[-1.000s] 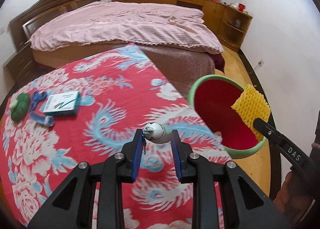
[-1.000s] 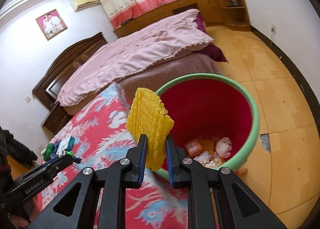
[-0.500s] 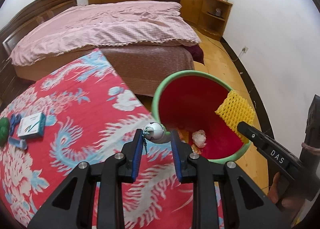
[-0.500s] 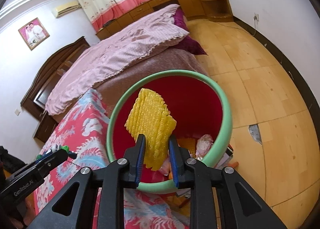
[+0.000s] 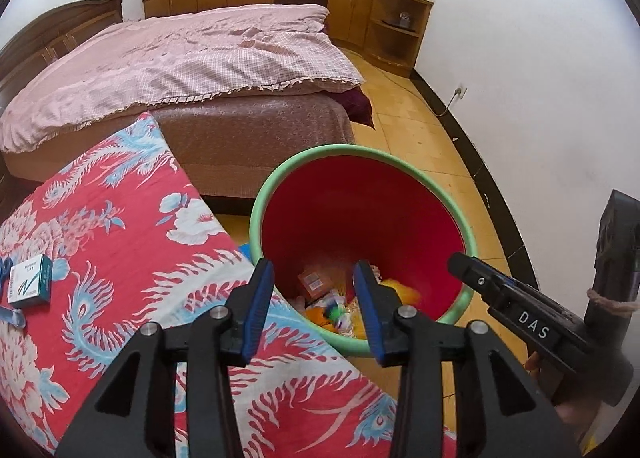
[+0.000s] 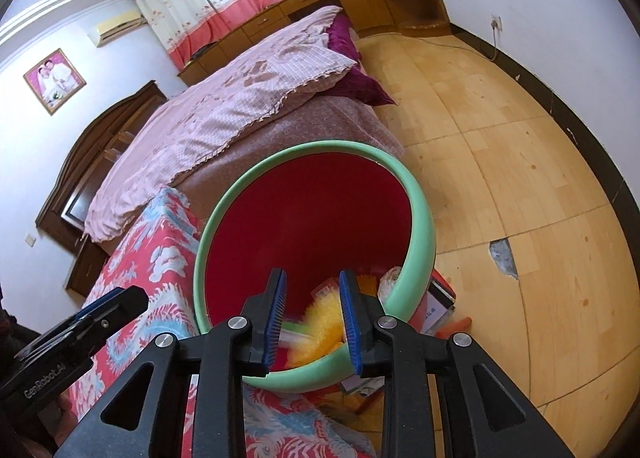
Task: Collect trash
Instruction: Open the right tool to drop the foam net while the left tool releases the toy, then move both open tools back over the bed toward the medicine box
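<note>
red bin point(image 5: 362, 218), green rim | yellow foam net point(image 6: 322, 328) blurred inside

Bin point(image 5: 360, 154) mouth wide open, nothing across it, clear drop to the trash at the bottom. Desk point(image 5: 120, 258) edge crowds its near-left rim; bed point(image 5: 248, 130) just behind; bare floor point(image 6: 520, 178) open to the right.
</note>
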`<state>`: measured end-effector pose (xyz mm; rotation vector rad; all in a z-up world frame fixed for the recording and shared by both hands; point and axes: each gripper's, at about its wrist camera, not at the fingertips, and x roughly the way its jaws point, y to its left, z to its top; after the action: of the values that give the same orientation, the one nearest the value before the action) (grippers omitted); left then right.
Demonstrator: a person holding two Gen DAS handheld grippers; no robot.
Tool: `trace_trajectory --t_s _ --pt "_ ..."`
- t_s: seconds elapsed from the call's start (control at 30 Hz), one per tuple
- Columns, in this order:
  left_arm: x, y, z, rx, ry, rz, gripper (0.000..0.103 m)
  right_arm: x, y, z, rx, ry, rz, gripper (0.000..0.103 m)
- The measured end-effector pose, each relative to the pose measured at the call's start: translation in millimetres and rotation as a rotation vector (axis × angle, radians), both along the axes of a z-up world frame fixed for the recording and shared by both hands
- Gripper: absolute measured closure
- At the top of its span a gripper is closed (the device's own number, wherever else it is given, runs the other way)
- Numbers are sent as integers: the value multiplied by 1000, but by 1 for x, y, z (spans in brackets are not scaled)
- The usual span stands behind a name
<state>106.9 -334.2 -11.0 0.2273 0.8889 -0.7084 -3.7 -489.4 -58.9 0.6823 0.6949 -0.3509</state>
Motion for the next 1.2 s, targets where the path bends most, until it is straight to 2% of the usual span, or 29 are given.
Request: trace_trajectory --t_s 0.4,0.6,0.87,1.03,1.2 --pt "6 18 -3 3 20 67 61 1 5 5 1 -9 17 69" --pt "11 37 -3 1 22 118 61 1 14 11 -7 -17 33 61" --pt "20 77 1 -6 16 217 61 9 35 24 -28 -23 79 47" --pt "25 106 6 -11 1 285 56 17 53 33 -47 -33 124 44" --pt "32 145 8 -20 6 368 55 27 76 45 -64 -46 181 39"
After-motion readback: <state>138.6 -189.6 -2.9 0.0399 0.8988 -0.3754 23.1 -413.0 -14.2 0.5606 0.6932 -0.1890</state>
